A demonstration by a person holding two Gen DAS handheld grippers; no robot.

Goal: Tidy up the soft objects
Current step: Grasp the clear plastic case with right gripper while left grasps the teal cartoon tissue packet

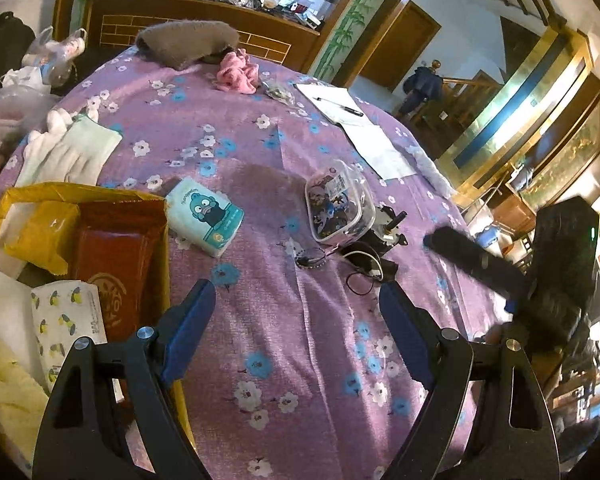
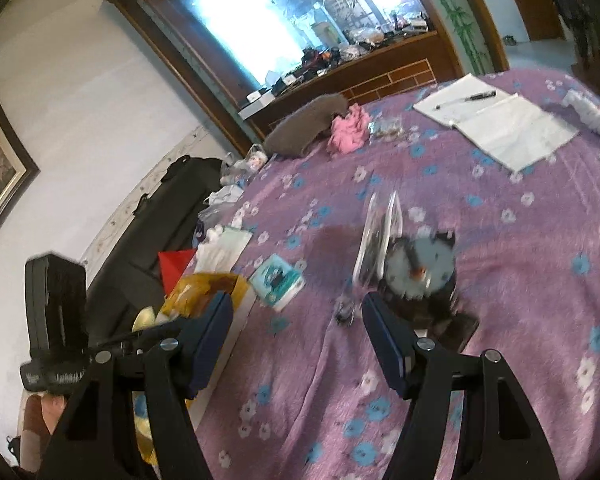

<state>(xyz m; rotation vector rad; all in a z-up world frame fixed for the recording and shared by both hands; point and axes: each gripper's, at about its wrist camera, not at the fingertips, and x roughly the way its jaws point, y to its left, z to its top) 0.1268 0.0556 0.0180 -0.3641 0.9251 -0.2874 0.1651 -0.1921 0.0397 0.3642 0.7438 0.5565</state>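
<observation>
My left gripper (image 1: 296,300) is open and empty above the purple flowered tablecloth (image 1: 292,360). A tissue pack with a blue cartoon (image 1: 204,216) lies just beyond it, beside a yellow box (image 1: 156,196) holding soft packs. White gloves (image 1: 64,152) lie left, a pink cloth (image 1: 236,72) and a brown fuzzy item (image 1: 184,44) at the far edge. My right gripper (image 2: 296,320) is open and empty over the cloth; the tissue pack (image 2: 276,280), pink cloth (image 2: 348,124) and brown item (image 2: 304,124) show ahead. The right gripper shows in the left view (image 1: 476,256).
A clear plastic container (image 1: 336,204) and a small clock with cables (image 1: 384,232) sit mid-table. Paper with a pen (image 1: 336,104) lies at the far right. Plastic bags (image 1: 40,64) crowd the left edge. A wooden counter (image 1: 204,12) stands behind.
</observation>
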